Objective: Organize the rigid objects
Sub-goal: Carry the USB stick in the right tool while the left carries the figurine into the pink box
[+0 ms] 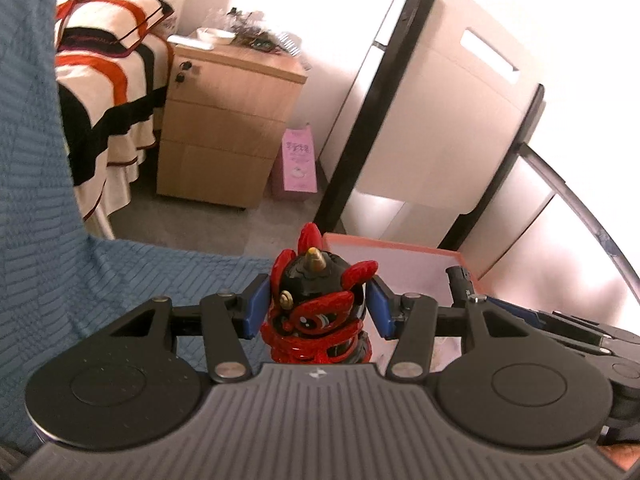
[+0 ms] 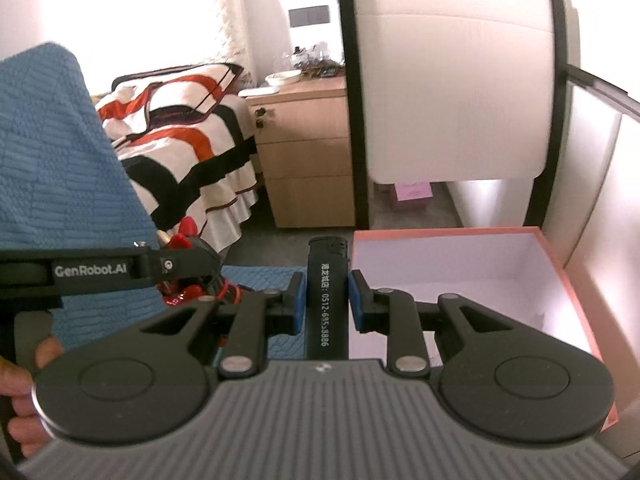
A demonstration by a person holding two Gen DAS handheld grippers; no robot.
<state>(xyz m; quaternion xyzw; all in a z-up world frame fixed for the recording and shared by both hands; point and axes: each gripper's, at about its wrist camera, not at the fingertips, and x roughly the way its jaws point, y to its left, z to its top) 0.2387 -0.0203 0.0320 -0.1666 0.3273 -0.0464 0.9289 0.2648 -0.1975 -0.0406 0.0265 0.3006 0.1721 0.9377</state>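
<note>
My left gripper [image 1: 318,305] is shut on a red and black dragon figurine [image 1: 318,308] with a gold horn, held above the blue quilted cloth [image 1: 132,276]. My right gripper [image 2: 323,300] is shut on a black lighter [image 2: 326,300] with white print, held upright at the left edge of an open pink box [image 2: 576,280] with a white inside. The box also shows in the left wrist view [image 1: 400,246], just beyond the figurine. The left gripper and figurine [image 2: 188,292] show at the left of the right wrist view. The lighter's top [image 1: 460,278] shows at the right of the left wrist view.
A wooden drawer cabinet [image 1: 224,128] stands beyond, next to a bed with a striped cover [image 1: 108,92]. A white chair with a black frame [image 1: 440,100] stands close behind the box. A pink bag [image 1: 296,160] sits on the grey floor.
</note>
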